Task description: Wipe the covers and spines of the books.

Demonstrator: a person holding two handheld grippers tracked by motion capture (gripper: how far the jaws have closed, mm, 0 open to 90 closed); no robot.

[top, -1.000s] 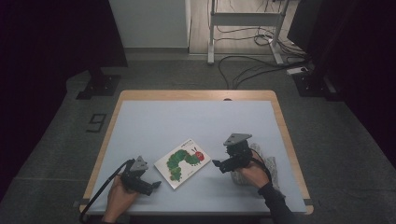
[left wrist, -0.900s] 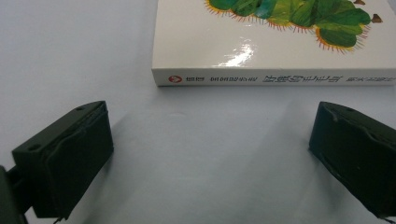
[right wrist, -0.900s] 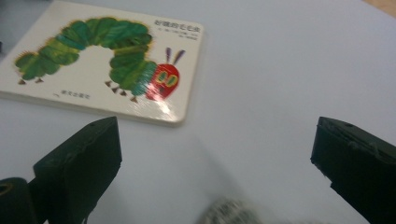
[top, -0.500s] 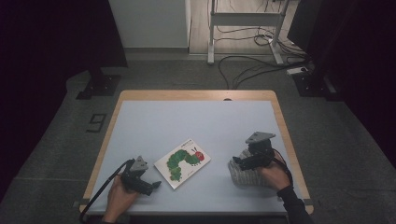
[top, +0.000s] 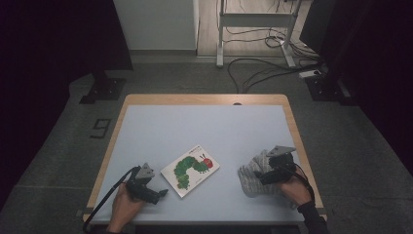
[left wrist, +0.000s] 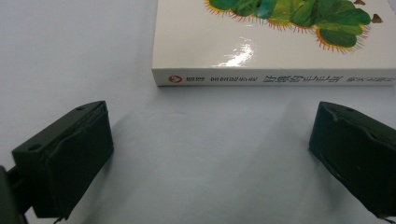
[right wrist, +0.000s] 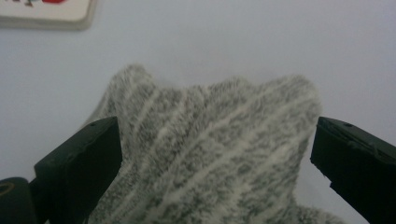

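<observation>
Resting low at the near left of the table (top: 146, 122), the left gripper (top: 157, 194) lies in the person's left hand (top: 125, 207), its cable trailing off the front edge. Jaws wide apart, nothing between them; in the left gripper view the two black jaws stand at the frame's outer edges with bare pale-blue tabletop in the gap. Just ahead of those jaws lies the picture book (left wrist: 280, 42), flat, cover up, white with a green caterpillar, its printed spine turned toward the gripper. Book near the jaws but apart from them, a strip of table showing between. From the high view the same book (top: 190, 169) sits skewed at the near middle of the table, just right of the left gripper, caterpillar's red head toward the far right corner of the cover. Farther right, well apart from the book, a grey-and-white fuzzy cloth (top: 253, 175) lies bunched on the near right of the table. Right gripper (top: 263, 178), held in the right hand (top: 294, 190), sits over the cloth's right part, grey plate on top. Right gripper view: jaws spread wide, the striped cloth (right wrist: 210, 154) rumpled and rising between them, reaching close to both jaws; contact with either cannot be told. A corner of the book shows at that view's top left.
</observation>
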